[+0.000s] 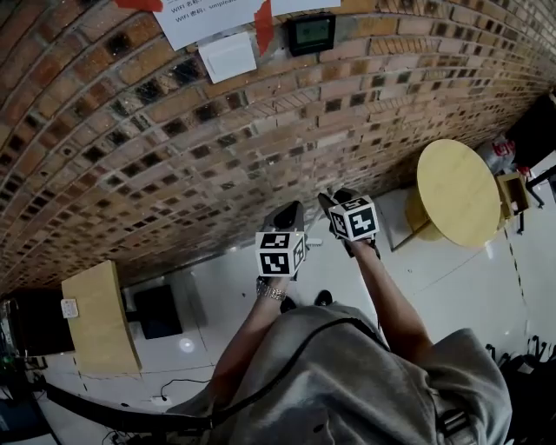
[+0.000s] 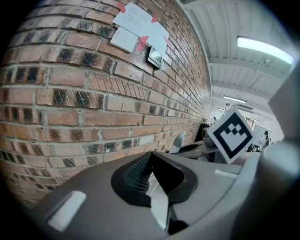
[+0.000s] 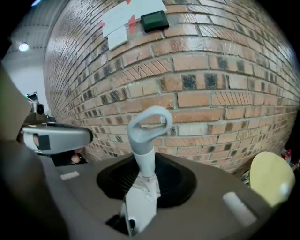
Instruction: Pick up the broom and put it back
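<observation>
**Head view.** Both tongs are held up in front of the brick wall (image 1: 217, 148), side by side and close together, tips toward the bricks. The left gripper (image 1: 287, 214) is a little further from the wall than the right gripper (image 1: 334, 202). Taped high on the wall are white papers (image 1: 208, 22) with a small dark display (image 1: 311, 33) just beside them. A round yellow table (image 1: 458, 193) stands at the wall's foot on the right side. A wooden cabinet (image 1: 100, 317) stands near the wall on the left side.

**Left gripper view.** The left gripper's (image 2: 150, 165) jaws are clenched together, their black pads meeting with nothing between them, and the wall is close alongside. Further along the wall, the pale looped top of the broom (image 2: 178, 139) rises just beside the right gripper's marker cube (image 2: 229, 136).

**Right gripper view.** The right gripper (image 3: 145, 174) is clamped on the broom (image 3: 146, 138). Its grey-white handle stands upright out of the jaws, and its loop end shows against the bricks. Only the top of the handle shows.
</observation>
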A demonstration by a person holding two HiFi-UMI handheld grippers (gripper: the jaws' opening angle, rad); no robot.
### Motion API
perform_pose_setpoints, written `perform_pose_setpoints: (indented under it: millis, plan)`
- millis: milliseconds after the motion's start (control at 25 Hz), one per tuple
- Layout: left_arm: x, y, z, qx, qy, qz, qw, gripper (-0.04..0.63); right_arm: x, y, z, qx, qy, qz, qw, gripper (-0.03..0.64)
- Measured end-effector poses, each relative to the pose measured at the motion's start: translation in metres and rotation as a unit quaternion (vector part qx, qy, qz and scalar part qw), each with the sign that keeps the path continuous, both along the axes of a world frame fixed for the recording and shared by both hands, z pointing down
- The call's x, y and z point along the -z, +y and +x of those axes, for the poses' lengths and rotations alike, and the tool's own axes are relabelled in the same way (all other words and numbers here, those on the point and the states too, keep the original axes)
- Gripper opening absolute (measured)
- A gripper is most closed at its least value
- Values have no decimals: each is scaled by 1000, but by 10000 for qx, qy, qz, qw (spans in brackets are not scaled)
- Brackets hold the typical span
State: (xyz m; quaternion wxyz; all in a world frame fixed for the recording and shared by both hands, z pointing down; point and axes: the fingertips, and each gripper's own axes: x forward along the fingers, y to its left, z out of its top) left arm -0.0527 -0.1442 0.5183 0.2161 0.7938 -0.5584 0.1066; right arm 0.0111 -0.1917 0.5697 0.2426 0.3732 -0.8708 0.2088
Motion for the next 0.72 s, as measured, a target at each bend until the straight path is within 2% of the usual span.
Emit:
perform_pose_setpoints:
  millis: [240, 520, 720]
  plan:
    - [11, 3, 5, -27, -73, 148, 9999, 3, 29, 32, -10, -9, -34, 125, 9999, 100]
    - [12, 8, 6, -21, -50, 163, 9999, 3, 30, 61, -13, 110, 31, 71, 9999, 101]
    - [11, 12, 12, -96, -162, 144, 9997, 3, 31, 71, -10, 115, 87, 118, 9998, 100]
